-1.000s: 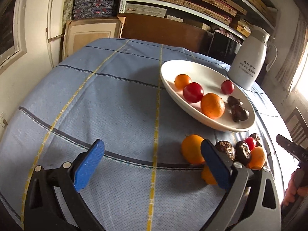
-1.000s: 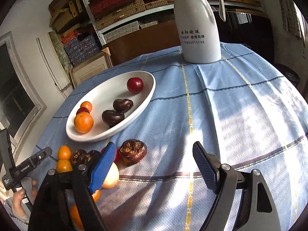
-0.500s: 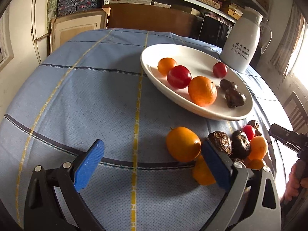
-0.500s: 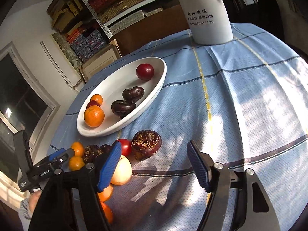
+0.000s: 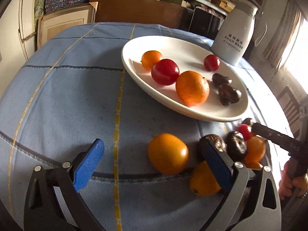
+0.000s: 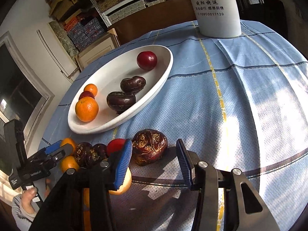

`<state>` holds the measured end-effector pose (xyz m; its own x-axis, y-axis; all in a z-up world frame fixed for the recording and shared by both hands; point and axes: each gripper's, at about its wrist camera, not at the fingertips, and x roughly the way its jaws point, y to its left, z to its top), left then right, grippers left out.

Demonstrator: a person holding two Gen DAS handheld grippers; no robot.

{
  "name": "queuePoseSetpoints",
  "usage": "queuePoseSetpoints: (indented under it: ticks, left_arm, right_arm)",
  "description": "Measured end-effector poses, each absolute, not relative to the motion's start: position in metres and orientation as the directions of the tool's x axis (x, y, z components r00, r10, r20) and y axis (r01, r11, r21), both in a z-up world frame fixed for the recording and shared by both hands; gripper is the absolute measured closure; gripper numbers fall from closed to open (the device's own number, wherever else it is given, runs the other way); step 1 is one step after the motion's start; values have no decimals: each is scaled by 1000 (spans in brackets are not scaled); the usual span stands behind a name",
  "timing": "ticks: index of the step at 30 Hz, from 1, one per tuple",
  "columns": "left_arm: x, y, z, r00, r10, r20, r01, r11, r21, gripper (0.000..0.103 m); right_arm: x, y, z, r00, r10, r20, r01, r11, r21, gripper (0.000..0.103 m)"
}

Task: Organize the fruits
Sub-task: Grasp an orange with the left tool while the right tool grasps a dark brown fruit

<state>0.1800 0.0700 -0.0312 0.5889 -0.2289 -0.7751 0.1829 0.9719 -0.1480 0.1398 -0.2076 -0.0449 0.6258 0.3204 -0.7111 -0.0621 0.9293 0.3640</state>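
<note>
- White oval plate, left wrist view: two oranges, two red fruits and two dark water chestnuts lie inside; its long axis runs from far left to near right.
- Just in front of the plate, the left gripper stands wide open around a loose orange, not touching it.
- Right wrist view: near the plate's front rim, the right gripper is closing around a big water chestnut; pads not pressing yet.

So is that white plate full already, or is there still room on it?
Still room. The white plate holds two oranges, two red fruits and two dark water chestnuts, with bare white between them; more fruit still lies on the tablecloth.
</note>
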Motion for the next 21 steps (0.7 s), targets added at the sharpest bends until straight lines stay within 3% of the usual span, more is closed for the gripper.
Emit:
queuePoseSetpoints:
  ticks: [3,8,15,16,18,21]
  left_arm:
    - [179,71,-30,590,-215,-778,190,974,-126,4]
    - [173,94,-32,605,-76,-793,91,995,-26,10]
    - [179,87,-30,603,-128,-788,139,989,-55,12]
    - [179,90,-30,599,-137,-789,136,988,-68,14]
    - [179,93,-29,609,-104,-786,118,992,-40,37]
    - [179,96,-28,617,-99,-781,110,993,-40,46]
  right_arm:
    - [138,-206,-43,628,314,-712,-74,935,347,57]
    - [135,-198,-39,648,259,-716,-96,961,260,59]
    - [140,-186,-39,650,230,-725,-123,972,199,60]
    - [140,-185,-38,650,229,-725,-124,973,196,60]
    - [139,-185,-38,651,227,-724,-127,973,191,60]
    - [139,-185,-38,652,228,-723,-129,973,191,61]
